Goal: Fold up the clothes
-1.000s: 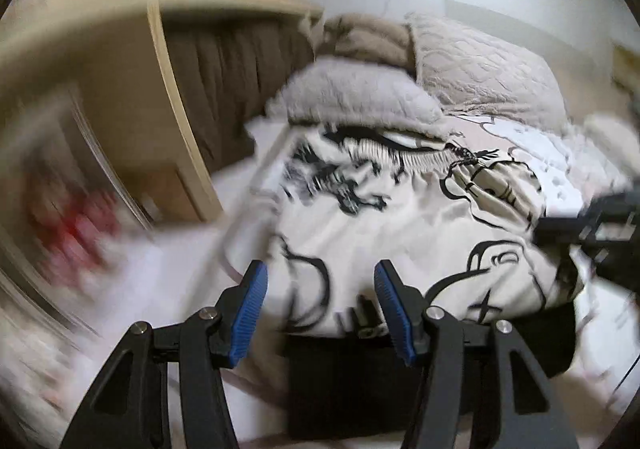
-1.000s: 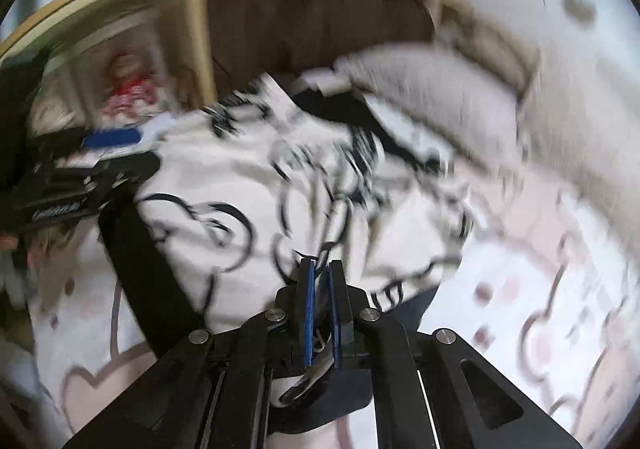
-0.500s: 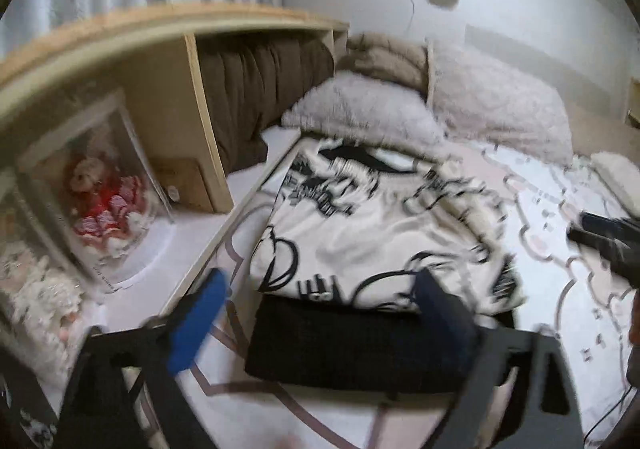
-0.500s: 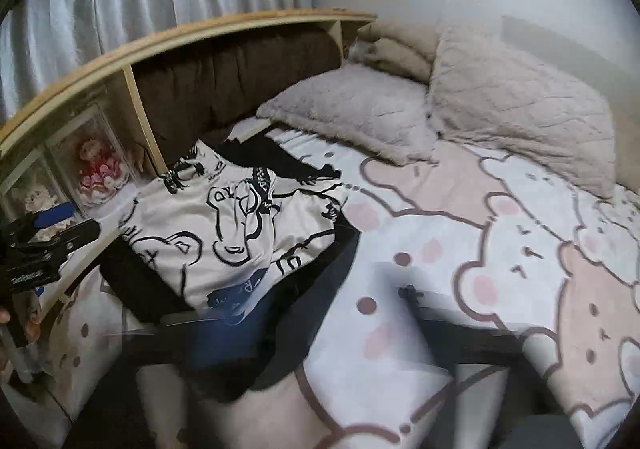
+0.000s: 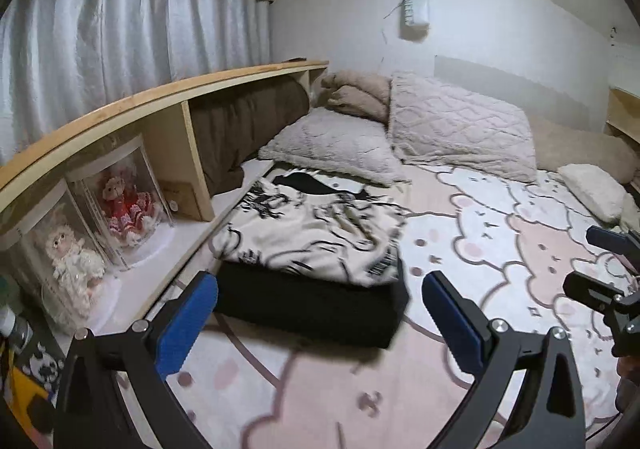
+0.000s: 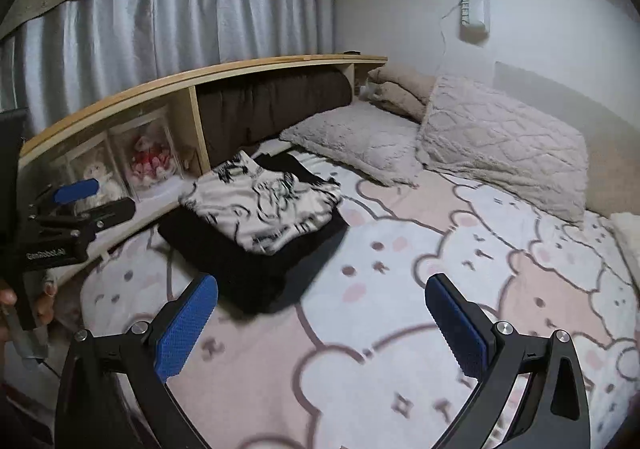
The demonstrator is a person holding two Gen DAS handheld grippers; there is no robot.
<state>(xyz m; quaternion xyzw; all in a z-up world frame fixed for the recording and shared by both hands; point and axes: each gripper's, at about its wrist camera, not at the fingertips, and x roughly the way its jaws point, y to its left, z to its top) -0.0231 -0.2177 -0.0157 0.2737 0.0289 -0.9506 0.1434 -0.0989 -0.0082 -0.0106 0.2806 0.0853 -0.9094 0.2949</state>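
Right up close, the left gripper [image 5: 320, 313] has its jaws spread wide with nothing between them, blue pads [image 5: 186, 323] framing bare bedspread. Same story for the right gripper [image 6: 322, 315]: jaws wide apart, empty, hanging over the pink and white bear-print bedspread [image 6: 400, 329]. At the left edge of the right wrist view, a hand [image 6: 24, 305] grips the handle of the other tool.

Just beyond the jaws sits the folded clothing: a white garment with black cartoon print [image 5: 312, 233] lies folded on top of a folded black garment [image 5: 316, 307], the pair stacked near the bed's left side, clear of both grippers.

Beside the stack runs a wooden headboard shelf [image 5: 192, 153] holding two dolls in clear cases [image 5: 120, 201]. Further back, fluffy beige pillows [image 5: 460, 129] lean at the head of the bed, and grey curtains [image 5: 120, 33] hang behind the shelf.
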